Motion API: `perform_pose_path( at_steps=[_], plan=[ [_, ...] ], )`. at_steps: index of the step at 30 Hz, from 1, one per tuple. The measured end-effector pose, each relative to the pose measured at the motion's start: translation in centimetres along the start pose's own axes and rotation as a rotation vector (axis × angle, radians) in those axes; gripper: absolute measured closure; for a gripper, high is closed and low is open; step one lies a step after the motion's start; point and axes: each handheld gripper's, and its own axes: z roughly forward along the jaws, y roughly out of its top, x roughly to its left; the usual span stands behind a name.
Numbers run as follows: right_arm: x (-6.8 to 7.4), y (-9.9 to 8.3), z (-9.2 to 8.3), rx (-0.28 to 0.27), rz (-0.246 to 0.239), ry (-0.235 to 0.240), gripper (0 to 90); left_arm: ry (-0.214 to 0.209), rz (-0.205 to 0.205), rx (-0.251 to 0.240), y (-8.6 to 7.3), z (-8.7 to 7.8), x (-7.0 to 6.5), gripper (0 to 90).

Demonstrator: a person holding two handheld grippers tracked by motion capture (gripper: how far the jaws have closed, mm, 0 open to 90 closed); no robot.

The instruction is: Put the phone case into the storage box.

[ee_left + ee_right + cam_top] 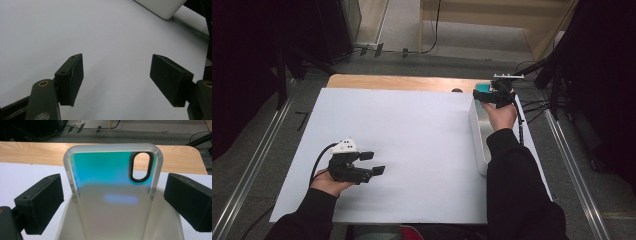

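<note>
Looking through the right gripper view, I am seeing a phone case (112, 195) standing upright in the middle of the frame, its lower part sitting inside a white tray (166, 220). The case is translucent with a teal shine and has a dark oval camera hole at its upper right. The right gripper (112, 205) is standing with its jaws wide apart, one on each side of the case, and the pads are not pressing on it; there is a gap on both sides.

In the high view, I am finding the right gripper (484, 95) at the upper right, over the far end of the tray (479, 145), with a bit of teal beside it. The left gripper (373, 163) is resting at the lower left over the white sheet (412, 130), jaws open, nothing between them. Beyond the sheet, a strip of the wooden table (402, 82) is showing.
</note>
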Motion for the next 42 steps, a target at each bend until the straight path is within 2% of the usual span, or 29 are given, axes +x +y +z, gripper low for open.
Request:
perform_pose_path(
  at_steps=[12, 22, 34, 42],
  plan=[
    [0.2, 0.6, 0.0, -0.004, -0.007, 0.024, 1.4, -0.004, 0.005, 0.008, 0.0, 0.0, 0.0, 26.8],
    [0.4, 2.0, -0.9, -0.028, -0.003, 0.038, 1.4, -0.004, 0.004, 0.009, 0.0, 0.0, 0.0, 26.8],
    [0.6, 3.7, -2.4, -0.029, -0.046, 0.049, 1.5, -0.003, 0.002, 0.009, 0.0, 0.0, 0.0, 26.8],
    [1.0, 4.1, -3.1, -0.012, -0.054, 0.096, 1.5, -0.005, 0.001, 0.008, 0.0, 0.0, 0.1, 26.8]
  ],
)
